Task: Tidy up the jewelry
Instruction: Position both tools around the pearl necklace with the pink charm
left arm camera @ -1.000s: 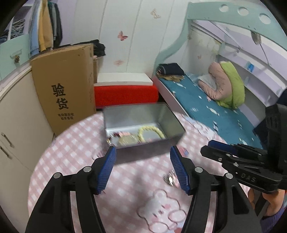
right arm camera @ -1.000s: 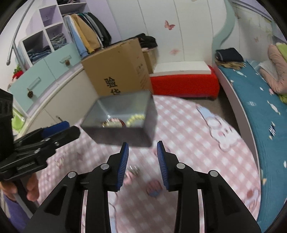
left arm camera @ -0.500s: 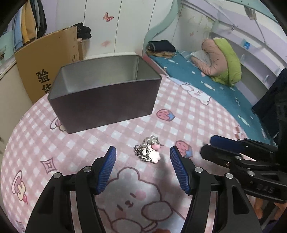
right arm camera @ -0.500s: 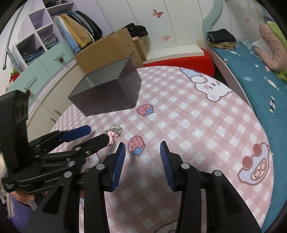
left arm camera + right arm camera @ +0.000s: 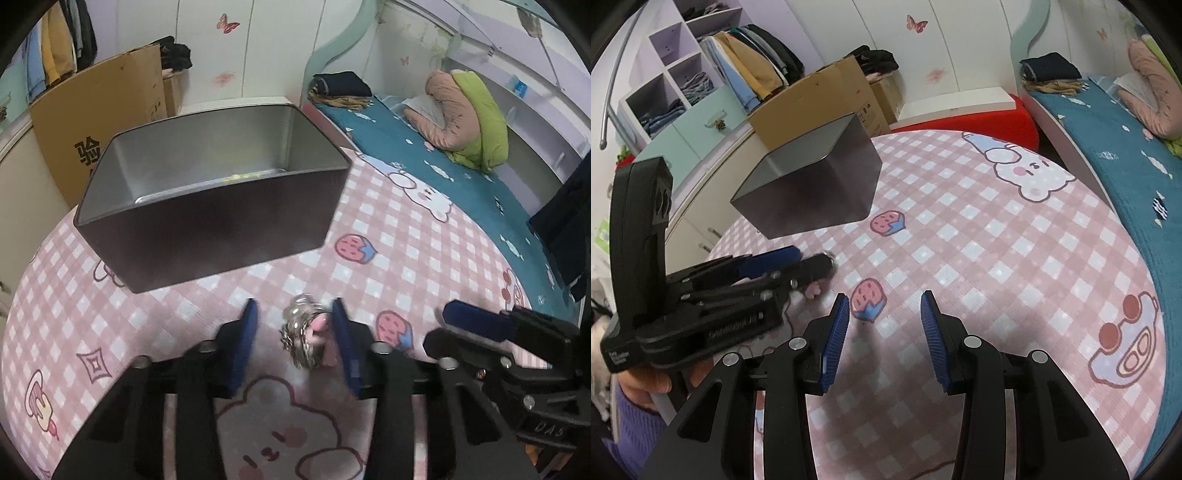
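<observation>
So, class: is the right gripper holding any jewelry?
No: the right gripper is open, with only tablecloth between its fingers.

Tin box [image 5: 207, 225] beyond; bare tablecloth [image 5: 1015, 266] rightward.

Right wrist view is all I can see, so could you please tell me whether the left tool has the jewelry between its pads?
Observer: Yes, the left wrist view shows the silver charm cluster between the pads of the left tool, which stand apart, not clamped.
Operator: Thank you. Is anything inside the tin?
Observer: A yellowish beaded piece shows low inside it, just above the front wall's rim.
Operator: Is the cluster centred in the gap?
Observer: No, it sits nearer the right pad.
</observation>
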### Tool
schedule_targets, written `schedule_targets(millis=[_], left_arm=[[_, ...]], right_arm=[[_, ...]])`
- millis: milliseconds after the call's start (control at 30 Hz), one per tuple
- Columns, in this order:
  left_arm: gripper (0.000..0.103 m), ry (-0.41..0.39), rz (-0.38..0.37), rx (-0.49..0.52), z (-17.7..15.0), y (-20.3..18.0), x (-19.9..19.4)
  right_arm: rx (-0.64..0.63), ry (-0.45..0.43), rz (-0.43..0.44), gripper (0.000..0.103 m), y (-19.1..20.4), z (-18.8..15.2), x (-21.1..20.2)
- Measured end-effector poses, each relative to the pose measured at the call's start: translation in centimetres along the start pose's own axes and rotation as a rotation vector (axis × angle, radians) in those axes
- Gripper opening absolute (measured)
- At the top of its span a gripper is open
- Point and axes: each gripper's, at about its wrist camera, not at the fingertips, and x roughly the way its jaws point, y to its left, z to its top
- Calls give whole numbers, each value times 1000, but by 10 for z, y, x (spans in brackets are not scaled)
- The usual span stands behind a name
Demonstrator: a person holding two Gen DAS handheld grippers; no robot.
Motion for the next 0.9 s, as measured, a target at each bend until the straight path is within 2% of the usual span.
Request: schedule_targets(millis=[33, 133, 367, 500, 700, 833, 900], left_arm=[[21, 3, -7, -9, 1, 2, 0], [16, 7, -22, -53, 3, 12, 0], [15, 5, -77, -139, -5, 38, -8], [15, 9, -145, -214, -12, 58, -15], [14, -6, -121, -246, -27, 82, -27], [13, -14, -133, -256, -35, 91, -33], [16, -17, -117, -243, -36, 90, -36]], right_arm=[[-2, 1, 2, 40, 1, 0, 1], [-12, 9, 6, 40, 4, 1, 4], [-77, 24, 13, 40, 25, 5, 13], [-122, 46, 10, 40, 40, 7, 26], [-196, 57, -35, 40, 63, 9, 41], [-226, 65, -45, 40, 75, 12, 47], [-241, 71, -48, 40, 79, 12, 50]])
